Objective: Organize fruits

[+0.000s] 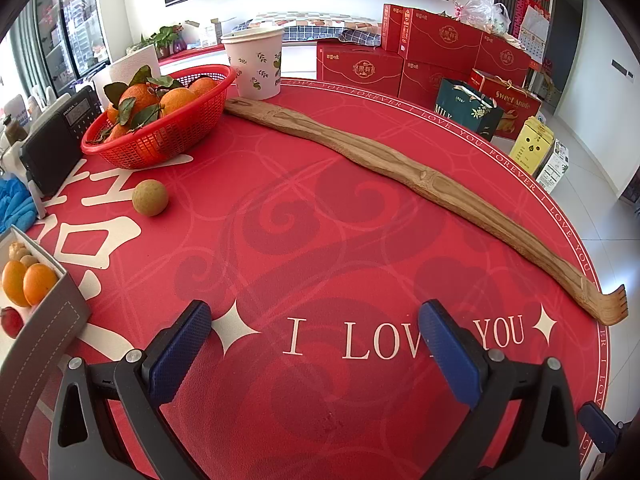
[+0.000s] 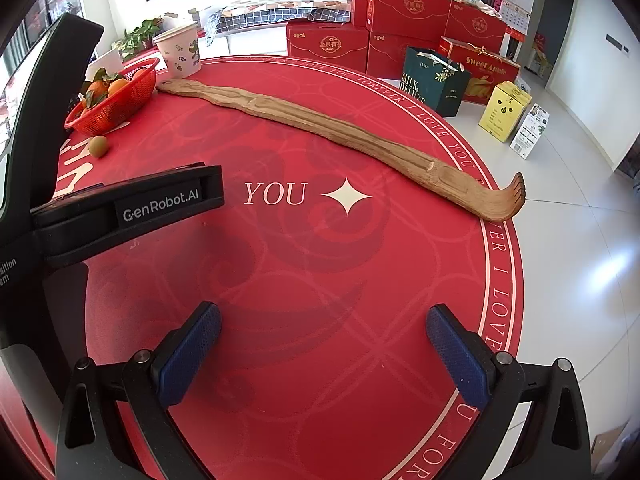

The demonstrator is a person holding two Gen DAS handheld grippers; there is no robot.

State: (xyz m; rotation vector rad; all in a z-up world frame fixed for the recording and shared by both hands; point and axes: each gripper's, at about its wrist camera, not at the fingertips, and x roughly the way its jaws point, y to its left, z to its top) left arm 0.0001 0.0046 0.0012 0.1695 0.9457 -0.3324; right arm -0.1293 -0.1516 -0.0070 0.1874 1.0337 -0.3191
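Observation:
A red mesh basket [image 1: 188, 128] [image 2: 124, 104] of leafy oranges [image 1: 176, 100] stands at the table's far left. One loose round greenish-brown fruit [image 1: 149, 197] [image 2: 98, 146] lies on the cloth in front of it. At the left edge, a grey box [image 1: 48, 320] holds two oranges [image 1: 28, 283], small brown fruits and a red one. My left gripper [image 1: 316, 320] is open over the "I LOVE YOU" lettering, nothing between its fingers. My right gripper [image 2: 324, 324] is open and empty too; the left gripper's black body [image 2: 128, 208] shows at its left.
A long wooden back scratcher [image 1: 400, 164] [image 2: 340, 132] lies diagonally across the round red table [image 1: 320, 240]. A paper cup [image 1: 256, 62] stands behind the basket, a black radio [image 1: 56, 140] and blue cloth at left. Red gift boxes [image 1: 420, 52] and bags sit on the floor beyond.

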